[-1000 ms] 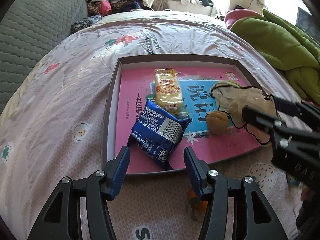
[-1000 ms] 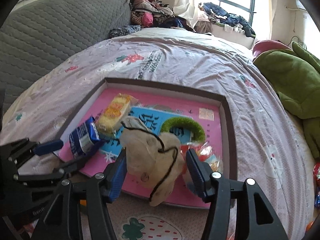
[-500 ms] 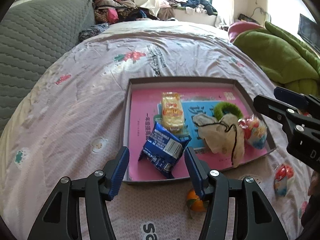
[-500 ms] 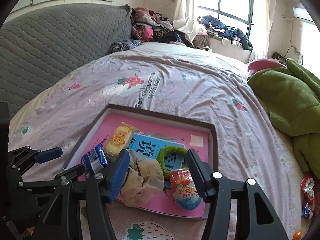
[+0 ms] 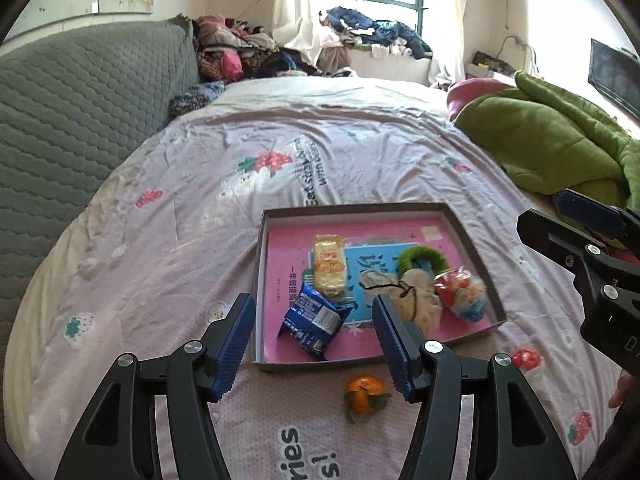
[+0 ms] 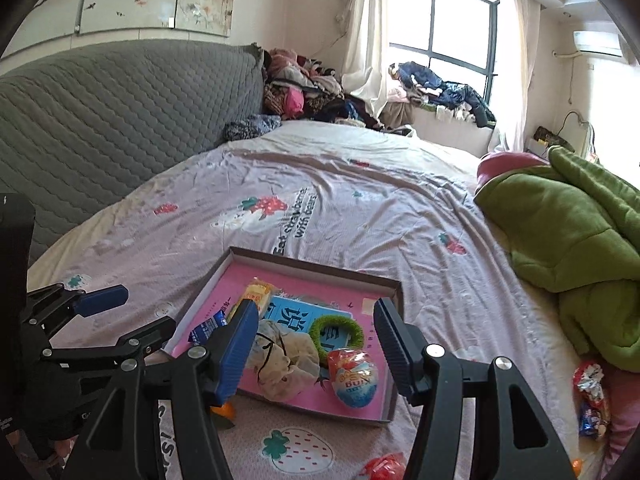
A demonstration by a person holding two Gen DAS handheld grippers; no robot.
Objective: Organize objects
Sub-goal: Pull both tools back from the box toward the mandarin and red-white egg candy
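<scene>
Resting on a bed, a shallow cardboard tray with a pink printed floor holds a yellow snack pack, a blue snack packet, a green ring, a cream drawstring pouch and a foil-wrapped chocolate egg. The pouch lies between the blue packet and the egg, touching the egg. Just outside the tray's near wall, toward the near edge of the bed, sits a tangerine on the strawberry-print sheet, with a small red wrapped sweet to its right. Both claws hang above the bed's near edge with fingers spread apart and nothing between them: the left claw and the right claw. A green blanket is heaped at the bed's right edge.
</scene>
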